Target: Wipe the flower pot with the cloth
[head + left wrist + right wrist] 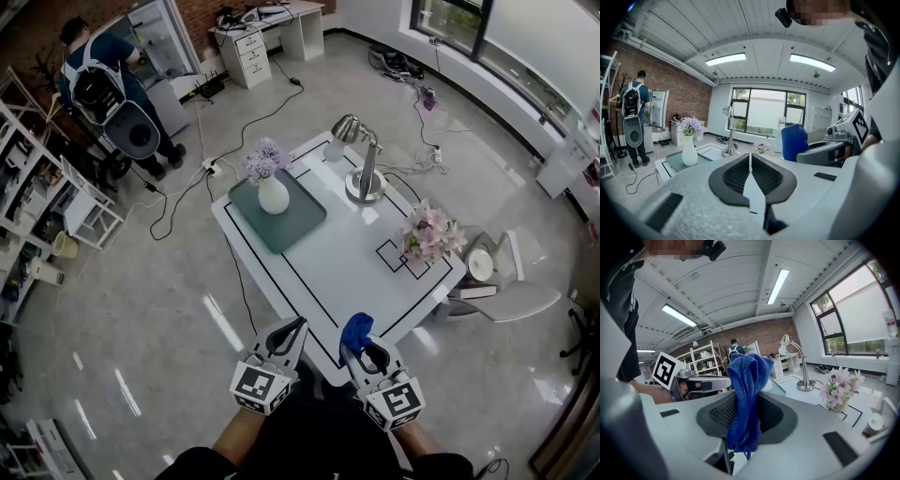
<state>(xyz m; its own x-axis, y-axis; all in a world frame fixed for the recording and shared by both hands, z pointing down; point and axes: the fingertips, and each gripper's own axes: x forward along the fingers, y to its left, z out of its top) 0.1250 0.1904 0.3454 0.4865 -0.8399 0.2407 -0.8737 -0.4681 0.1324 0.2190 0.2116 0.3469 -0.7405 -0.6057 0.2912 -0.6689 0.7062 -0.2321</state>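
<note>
A small pot of pink flowers (429, 234) stands on a marked square at the right end of the white table (347, 272); it also shows in the right gripper view (840, 401). My right gripper (361, 354) hovers over the table's near edge, shut on a blue cloth (356, 330) that hangs bunched between its jaws (747, 376). My left gripper (298, 325) is beside it on the left, shut with nothing in it (750, 157). Both grippers are well short of the pot.
A white vase of purple flowers (272, 192) stands on a green tray (298, 230) at the table's far left. A silver desk lamp (364, 164) is at the back. A grey chair (516, 298) stands right of the table. Cables cross the floor; a person (103, 84) is far off.
</note>
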